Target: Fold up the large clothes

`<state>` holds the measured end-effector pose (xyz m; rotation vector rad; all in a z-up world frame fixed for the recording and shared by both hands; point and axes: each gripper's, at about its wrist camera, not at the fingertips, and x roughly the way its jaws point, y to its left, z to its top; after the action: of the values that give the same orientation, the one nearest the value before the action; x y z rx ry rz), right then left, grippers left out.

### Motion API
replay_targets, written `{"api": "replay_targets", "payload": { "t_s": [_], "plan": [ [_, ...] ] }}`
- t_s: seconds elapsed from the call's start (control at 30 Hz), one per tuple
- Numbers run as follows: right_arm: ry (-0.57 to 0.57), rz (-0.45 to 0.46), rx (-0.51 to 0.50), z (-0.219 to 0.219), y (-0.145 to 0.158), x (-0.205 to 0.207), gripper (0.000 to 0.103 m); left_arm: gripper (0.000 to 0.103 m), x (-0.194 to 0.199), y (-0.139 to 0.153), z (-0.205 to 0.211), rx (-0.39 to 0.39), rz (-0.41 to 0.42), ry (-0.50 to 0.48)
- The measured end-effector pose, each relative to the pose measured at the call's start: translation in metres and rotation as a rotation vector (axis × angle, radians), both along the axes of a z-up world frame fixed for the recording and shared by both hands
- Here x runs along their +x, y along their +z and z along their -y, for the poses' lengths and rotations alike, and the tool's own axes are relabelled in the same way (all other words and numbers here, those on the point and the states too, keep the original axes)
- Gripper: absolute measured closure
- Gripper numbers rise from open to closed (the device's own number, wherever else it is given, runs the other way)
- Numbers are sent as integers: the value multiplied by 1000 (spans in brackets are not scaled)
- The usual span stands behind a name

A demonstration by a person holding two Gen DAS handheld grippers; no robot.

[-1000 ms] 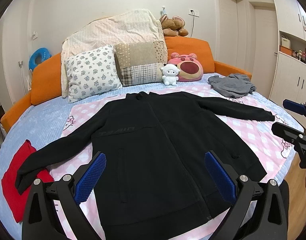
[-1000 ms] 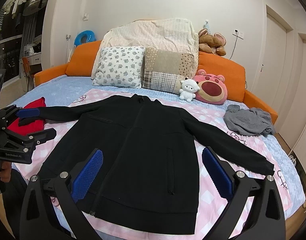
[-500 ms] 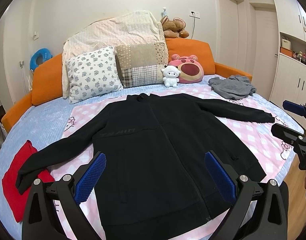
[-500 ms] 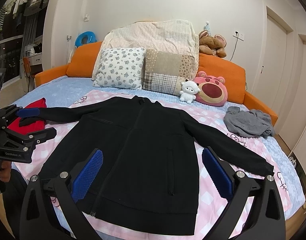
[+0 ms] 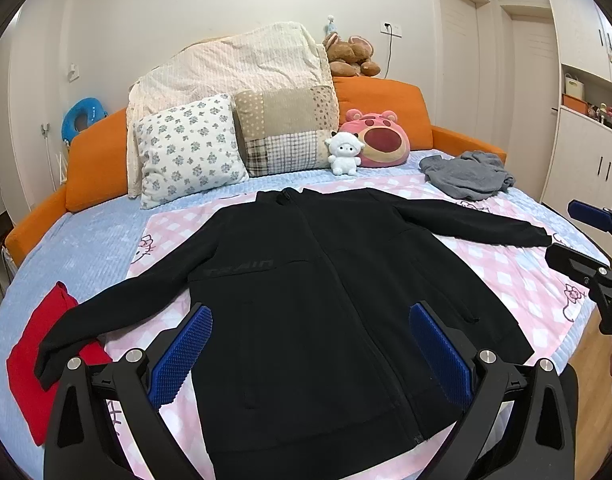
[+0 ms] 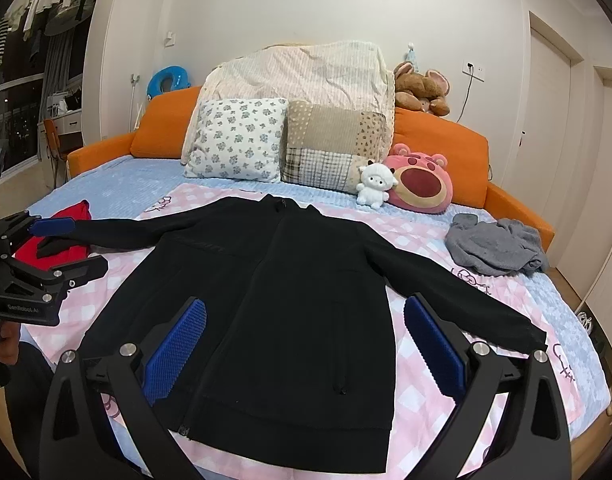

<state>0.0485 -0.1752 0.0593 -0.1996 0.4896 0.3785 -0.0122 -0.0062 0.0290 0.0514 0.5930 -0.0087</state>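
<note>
Left wrist view: you are holding the left hand-held gripper (image 5: 309, 344) wide apart, gripping nothing, above the black jacket (image 5: 325, 300) lying spread flat on the bed (image 5: 86, 248); the right hand-held gripper (image 6: 302, 340) is likewise gaping wide.

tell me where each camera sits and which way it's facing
Left wrist: on the left hand-held gripper at the bed's foot, facing the headboard over the black jacket; its own open fingers show, and the right hand-held gripper at the right edge.
Right wrist: on the right hand-held gripper, same direction, set further right; its open fingers show, and the left hand-held gripper with a hand.
Shared: jacket, pillows, grey garment, red garment.
</note>
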Motion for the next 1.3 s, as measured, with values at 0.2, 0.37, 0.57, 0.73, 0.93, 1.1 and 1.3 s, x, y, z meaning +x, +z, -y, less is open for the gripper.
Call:
{"api": "replay_targets", "payload": {
  "t_s": [0.2,0.37,0.57,0.73,0.93,1.1,1.3],
  "plan": [
    [1,0,-3,0,2,1,5,3,0,-1,-1,-6,0,-2],
    [0,1,-7,-1,3,3,5,3,0,0,-1,-5,0,-2],
    [0,3,-6,-1,3,3,5,3,0,0,-1,-6,-2,-3],
    [1,2,-5,-1,3,2,5,3,1,0,-1,-13,0,0],
    [1,7,-4,0,4,4,5,3,2,2,-1,-13,4,3],
    [-1,19,-7,1,4,1,5,3,3,5,-1,-27,5,6],
    [-2,17,-4,1,4,1,5,3,3,8,0,-20,7,0]
  ]
}}
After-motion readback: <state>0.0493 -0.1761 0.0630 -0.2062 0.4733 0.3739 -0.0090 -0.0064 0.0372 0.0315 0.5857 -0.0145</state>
